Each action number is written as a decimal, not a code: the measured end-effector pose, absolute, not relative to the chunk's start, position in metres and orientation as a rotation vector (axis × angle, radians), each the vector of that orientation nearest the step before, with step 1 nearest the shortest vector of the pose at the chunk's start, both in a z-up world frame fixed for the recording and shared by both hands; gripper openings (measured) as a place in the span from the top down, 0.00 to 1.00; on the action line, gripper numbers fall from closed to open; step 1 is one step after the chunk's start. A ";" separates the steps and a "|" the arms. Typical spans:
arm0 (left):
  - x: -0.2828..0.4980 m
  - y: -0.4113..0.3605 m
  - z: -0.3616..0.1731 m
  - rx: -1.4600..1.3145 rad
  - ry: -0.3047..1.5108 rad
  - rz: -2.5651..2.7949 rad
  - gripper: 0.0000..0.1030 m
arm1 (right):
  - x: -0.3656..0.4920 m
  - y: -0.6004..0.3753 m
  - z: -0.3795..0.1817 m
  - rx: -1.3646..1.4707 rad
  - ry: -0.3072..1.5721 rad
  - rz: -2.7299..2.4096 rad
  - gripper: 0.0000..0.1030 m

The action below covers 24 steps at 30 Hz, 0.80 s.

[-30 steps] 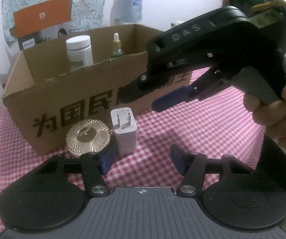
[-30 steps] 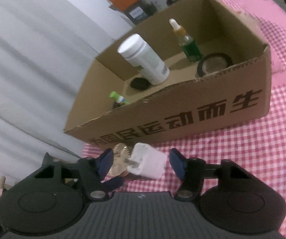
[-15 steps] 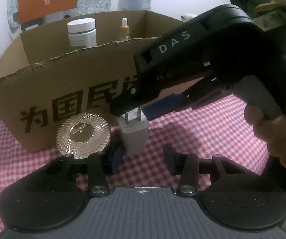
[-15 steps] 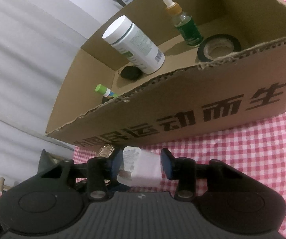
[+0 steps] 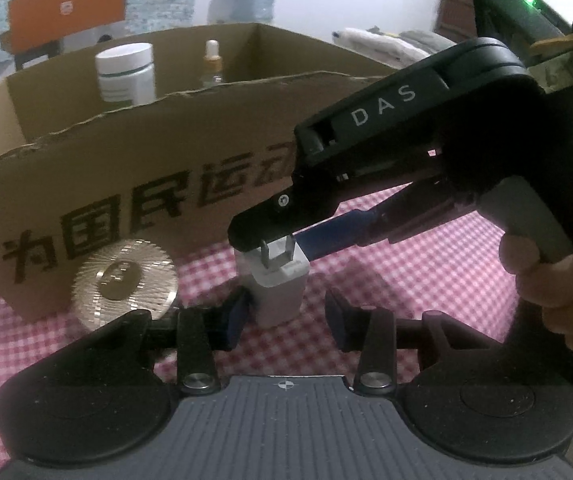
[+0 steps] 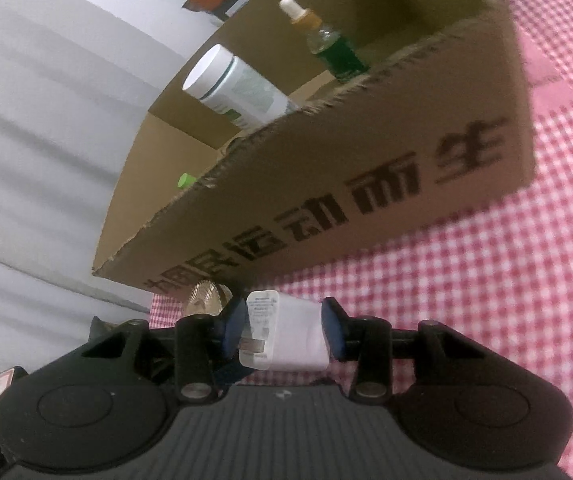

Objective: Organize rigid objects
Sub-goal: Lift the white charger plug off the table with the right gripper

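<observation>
Checked cloth (image 5: 406, 280); right tongs (image 6: 282, 336) marked "DAS".

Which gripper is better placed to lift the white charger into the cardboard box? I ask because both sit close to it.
Right. The right gripper has its pads on both sides of the white charger. The left gripper is low beside it, with the charger not squarely between its pads. The cardboard box is just behind.

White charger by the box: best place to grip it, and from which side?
Grip the charger across its two flat side faces, below the prongs, coming from the open tablecloth side, since the cardboard box blocks the far side. It stands prongs-up. The right gripper fingers already bracket it this way, having just been closing.
</observation>
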State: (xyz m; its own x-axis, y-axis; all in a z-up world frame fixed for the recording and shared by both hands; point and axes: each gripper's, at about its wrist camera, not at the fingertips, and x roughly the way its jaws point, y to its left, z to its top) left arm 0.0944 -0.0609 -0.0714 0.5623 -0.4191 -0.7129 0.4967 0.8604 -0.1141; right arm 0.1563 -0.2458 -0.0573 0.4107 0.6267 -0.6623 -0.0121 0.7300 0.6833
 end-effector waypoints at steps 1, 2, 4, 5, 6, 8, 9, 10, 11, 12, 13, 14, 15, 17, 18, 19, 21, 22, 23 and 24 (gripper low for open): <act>0.093 -0.063 -0.071 0.107 0.812 -0.552 0.60 | 0.152 -0.249 -0.057 0.667 1.086 0.435 0.57; 0.091 -0.065 -0.071 0.109 0.814 -0.566 0.60 | 0.148 -0.253 -0.057 0.674 1.086 0.428 0.57; 0.087 -0.067 -0.070 0.110 0.819 -0.591 0.60 | 0.141 -0.258 -0.058 0.690 1.088 0.415 0.56; 0.085 -0.068 -0.070 0.110 0.820 -0.601 0.60 | 0.138 -0.261 -0.058 0.698 1.089 0.408 0.56; 0.083 -0.069 -0.070 0.112 0.820 -0.606 0.61 | 0.134 -0.263 -0.058 0.703 1.089 0.402 0.56; 0.079 -0.071 -0.069 0.126 0.816 -0.608 0.63 | 0.129 -0.267 -0.057 0.709 1.090 0.391 0.56; 0.078 -0.072 -0.069 0.133 0.814 -0.605 0.63 | 0.128 -0.267 -0.057 0.709 1.093 0.390 0.56; 0.077 -0.074 -0.068 0.140 0.813 -0.604 0.63 | 0.127 -0.268 -0.057 0.709 1.095 0.389 0.56; 0.077 -0.075 -0.068 0.150 0.813 -0.602 0.63 | 0.126 -0.268 -0.056 0.707 1.097 0.387 0.56; 0.076 -0.077 -0.067 0.160 0.814 -0.598 0.63 | 0.125 -0.269 -0.055 0.705 1.097 0.385 0.56; 0.078 -0.079 -0.068 0.171 0.817 -0.594 0.63 | 0.125 -0.269 -0.055 0.703 1.096 0.384 0.56; 0.079 -0.081 -0.068 0.184 0.818 -0.588 0.63 | 0.124 -0.269 -0.055 0.702 1.097 0.384 0.56; 0.078 -0.082 -0.069 0.196 0.819 -0.584 0.63 | 0.124 -0.269 -0.055 0.703 1.099 0.384 0.54; 0.081 -0.086 -0.072 0.210 0.822 -0.582 0.64 | 0.125 -0.269 -0.056 0.710 1.105 0.382 0.53; 0.082 -0.087 -0.073 0.216 0.825 -0.580 0.65 | 0.126 -0.268 -0.057 0.713 1.109 0.382 0.52; 0.082 -0.089 -0.074 0.224 0.827 -0.573 0.65 | 0.127 -0.268 -0.058 0.716 1.113 0.379 0.50; 0.082 -0.091 -0.075 0.238 0.826 -0.561 0.67 | 0.126 -0.271 -0.058 0.722 1.121 0.377 0.50; 0.082 -0.091 -0.075 0.236 0.828 -0.559 0.67 | 0.127 -0.271 -0.059 0.726 1.126 0.376 0.50; 0.082 -0.092 -0.075 0.233 0.828 -0.557 0.67 | 0.128 -0.271 -0.059 0.725 1.128 0.376 0.50; 0.082 -0.092 -0.075 0.230 0.828 -0.555 0.67 | 0.128 -0.272 -0.059 0.723 1.129 0.377 0.50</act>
State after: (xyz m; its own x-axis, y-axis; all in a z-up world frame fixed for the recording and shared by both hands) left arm 0.0822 -0.0916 -0.0751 0.5449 -0.3758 -0.7496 0.5502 0.8348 -0.0186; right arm 0.1285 -0.2724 -0.0589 0.3987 0.6131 -0.6820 0.0798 0.7176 0.6918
